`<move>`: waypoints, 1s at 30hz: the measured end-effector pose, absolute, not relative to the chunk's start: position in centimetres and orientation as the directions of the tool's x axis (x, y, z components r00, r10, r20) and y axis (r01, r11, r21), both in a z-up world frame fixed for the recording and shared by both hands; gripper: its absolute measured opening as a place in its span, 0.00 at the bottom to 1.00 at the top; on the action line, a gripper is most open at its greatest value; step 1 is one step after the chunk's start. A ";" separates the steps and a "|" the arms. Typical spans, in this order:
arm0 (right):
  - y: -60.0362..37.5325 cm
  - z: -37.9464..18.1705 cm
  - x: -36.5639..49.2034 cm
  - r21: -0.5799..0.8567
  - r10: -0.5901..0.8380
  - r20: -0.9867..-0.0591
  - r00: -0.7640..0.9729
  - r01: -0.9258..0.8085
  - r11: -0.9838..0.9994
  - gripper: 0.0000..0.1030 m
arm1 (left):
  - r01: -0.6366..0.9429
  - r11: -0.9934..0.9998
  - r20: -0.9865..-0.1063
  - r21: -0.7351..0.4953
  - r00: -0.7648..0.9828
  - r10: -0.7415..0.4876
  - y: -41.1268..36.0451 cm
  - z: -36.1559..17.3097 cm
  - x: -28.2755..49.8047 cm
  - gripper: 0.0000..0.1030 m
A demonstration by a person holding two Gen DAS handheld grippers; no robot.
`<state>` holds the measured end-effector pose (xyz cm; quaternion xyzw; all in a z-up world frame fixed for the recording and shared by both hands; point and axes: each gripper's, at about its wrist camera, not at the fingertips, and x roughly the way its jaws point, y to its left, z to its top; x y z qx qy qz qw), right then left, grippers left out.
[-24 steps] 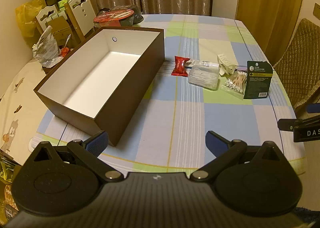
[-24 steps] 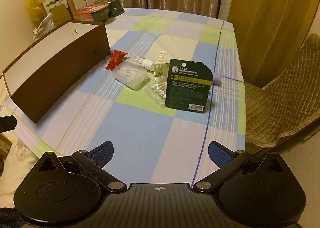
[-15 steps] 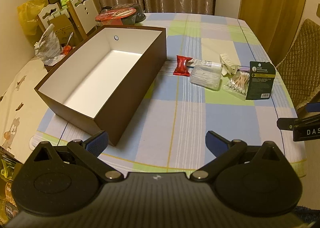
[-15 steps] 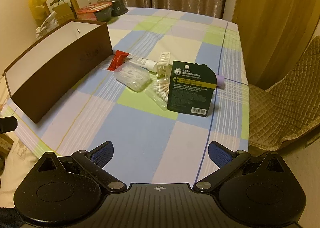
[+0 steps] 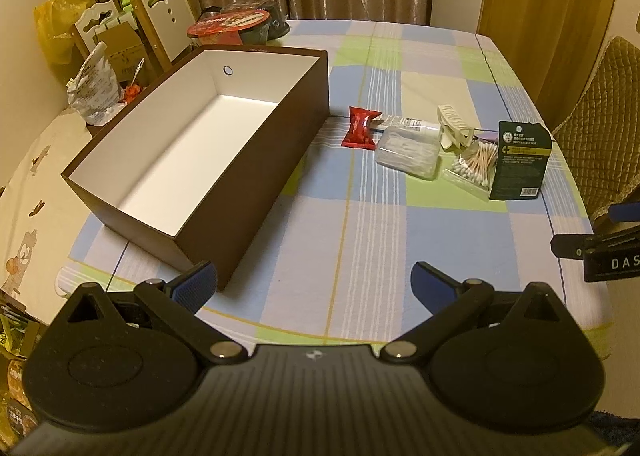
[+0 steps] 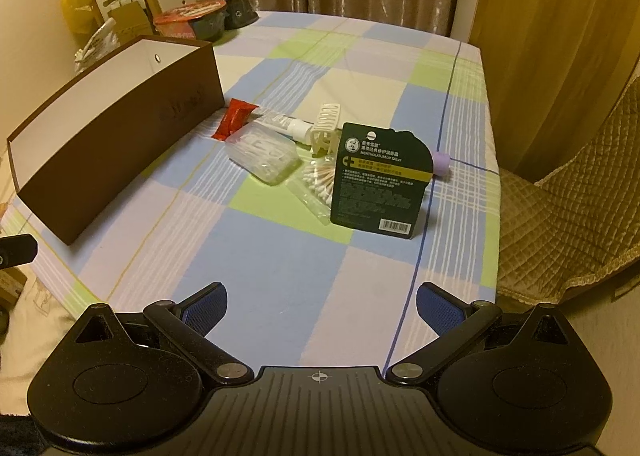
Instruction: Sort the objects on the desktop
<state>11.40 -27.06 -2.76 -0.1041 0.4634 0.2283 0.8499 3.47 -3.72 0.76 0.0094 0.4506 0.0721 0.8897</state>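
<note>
An empty brown box with a white inside stands on the left of the checked table. To its right lies a cluster: a red packet, a white tube, a clear plastic case, a cream hair claw, a bag of cotton swabs and a dark green lip-salve card. My left gripper and right gripper hover open over the near table edge, both holding nothing.
A small purple object lies behind the green card. Instant-noodle bowls sit at the table's far left corner. A quilted chair stands right of the table; white chairs and bags crowd the left.
Both grippers have drawn slightly nearer the table and tilted, so the box and the cluster sit a little lower in view. Both stay open; nothing on the table has moved.
</note>
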 end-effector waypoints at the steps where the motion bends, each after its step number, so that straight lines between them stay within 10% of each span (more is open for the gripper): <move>1: -27.1 -2.8 11.4 0.033 0.290 -0.836 0.466 -0.486 0.874 1.00 | -0.121 0.989 -0.800 0.080 0.584 0.136 -3.8 0.7 3.5 0.99; 30: -27.1 -3.2 14.1 0.032 0.307 -0.842 0.443 -0.526 0.850 1.00 | -0.158 0.984 -0.823 0.083 0.546 0.157 -4.9 -0.2 5.6 0.99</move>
